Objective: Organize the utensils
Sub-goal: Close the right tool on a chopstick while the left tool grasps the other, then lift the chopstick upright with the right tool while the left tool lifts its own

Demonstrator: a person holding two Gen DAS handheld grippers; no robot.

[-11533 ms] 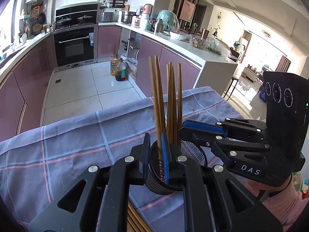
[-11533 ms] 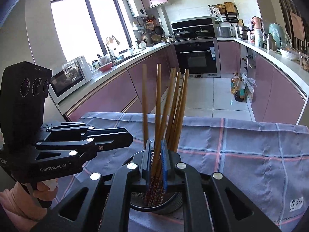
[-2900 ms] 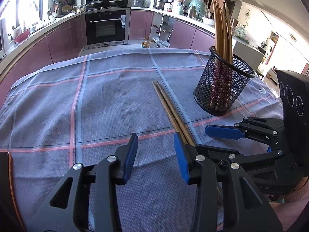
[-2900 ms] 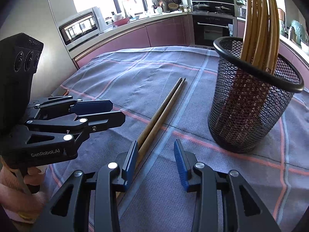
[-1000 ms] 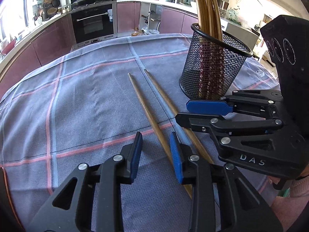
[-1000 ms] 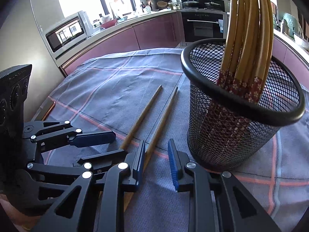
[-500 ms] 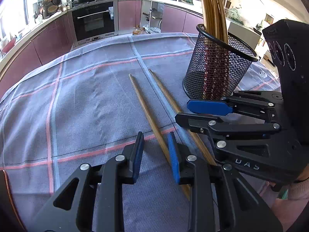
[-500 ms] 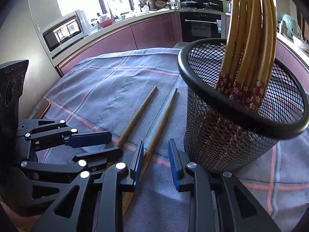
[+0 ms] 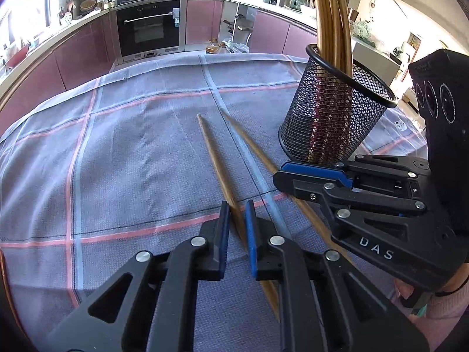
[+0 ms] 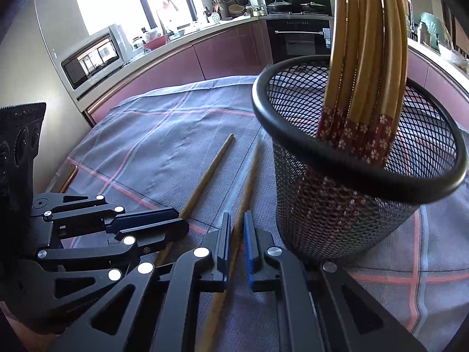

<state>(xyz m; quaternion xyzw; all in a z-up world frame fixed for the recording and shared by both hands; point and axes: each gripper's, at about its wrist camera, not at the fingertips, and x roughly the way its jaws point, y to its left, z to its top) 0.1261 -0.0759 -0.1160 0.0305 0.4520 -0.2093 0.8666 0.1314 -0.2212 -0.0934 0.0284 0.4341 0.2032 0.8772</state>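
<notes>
Since a second ago we have drawn both tongs in. Left gripper (image 9: 234,214): pinching the left chopstick (image 9: 212,152) lying on the checked cloth (image 9: 132,146). Right gripper (image 10: 235,226): pinching the right chopstick (image 10: 249,173). Mesh holder (image 10: 351,205), chopsticks inside, stands rightmost.
</notes>
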